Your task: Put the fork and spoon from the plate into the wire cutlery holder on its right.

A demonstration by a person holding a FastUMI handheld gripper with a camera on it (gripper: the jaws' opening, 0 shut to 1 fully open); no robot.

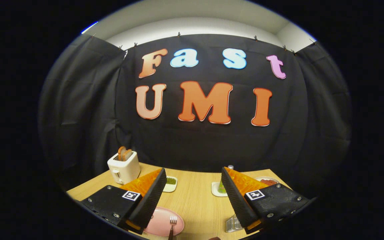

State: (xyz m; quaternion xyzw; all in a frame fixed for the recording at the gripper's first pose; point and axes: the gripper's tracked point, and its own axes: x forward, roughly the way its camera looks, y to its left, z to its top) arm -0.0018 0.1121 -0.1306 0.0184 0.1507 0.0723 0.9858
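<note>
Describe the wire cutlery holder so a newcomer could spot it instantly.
Start at the wooden table. The tool hangs open above it, and the holder sits low beside its right finger. Unlike the pink plate holding the fork opposite, it is silvery mesh.

fork (172, 222) on plate (160, 221), wire holder (232, 224) to its right

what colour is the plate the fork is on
Pink, seen in the gripper view: the plate lies below the open fingers, fork on it.

Gripper (192, 186) spread wide above the pink plate (160, 221) holding a fork (172, 222).
</note>
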